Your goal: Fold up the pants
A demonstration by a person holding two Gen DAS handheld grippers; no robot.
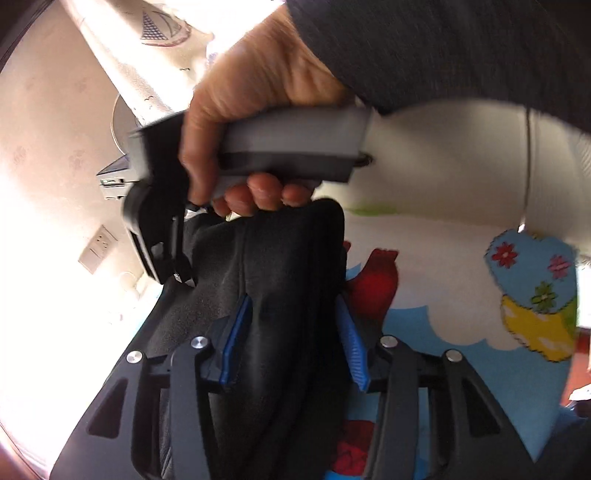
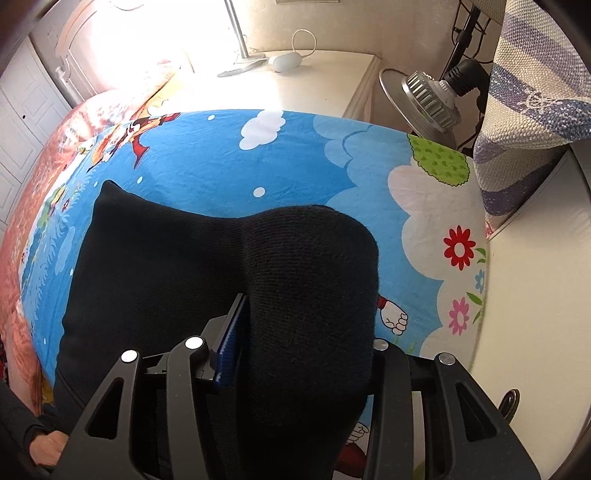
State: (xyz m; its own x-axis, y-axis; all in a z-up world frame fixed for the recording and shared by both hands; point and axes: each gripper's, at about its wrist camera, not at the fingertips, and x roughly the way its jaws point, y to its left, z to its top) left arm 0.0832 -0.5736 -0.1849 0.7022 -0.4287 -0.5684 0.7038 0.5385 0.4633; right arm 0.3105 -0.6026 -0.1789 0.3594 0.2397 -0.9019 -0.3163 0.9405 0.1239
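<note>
Black knit fabric pants (image 2: 177, 266) lie on the bed's blue cartoon-print sheet (image 2: 207, 162). Left gripper (image 1: 293, 339) clenched on a bunched fold of pants, lifted above the sheet; right gripper (image 2: 306, 347) grips another thick fold, w/ right hand (image 1: 258, 96) on its grey handle

- No words, numbers or brand names are showing clearly enough to read in either view.
- A sailboat emblem (image 1: 160, 27) is showing on the pale cloth at the top of the left wrist view; a ring of marks is curving beneath it, too blurred to make out as letters.
- The bedsheet (image 2: 207, 158) is carrying only cartoon pictures, with no lettering.
</note>
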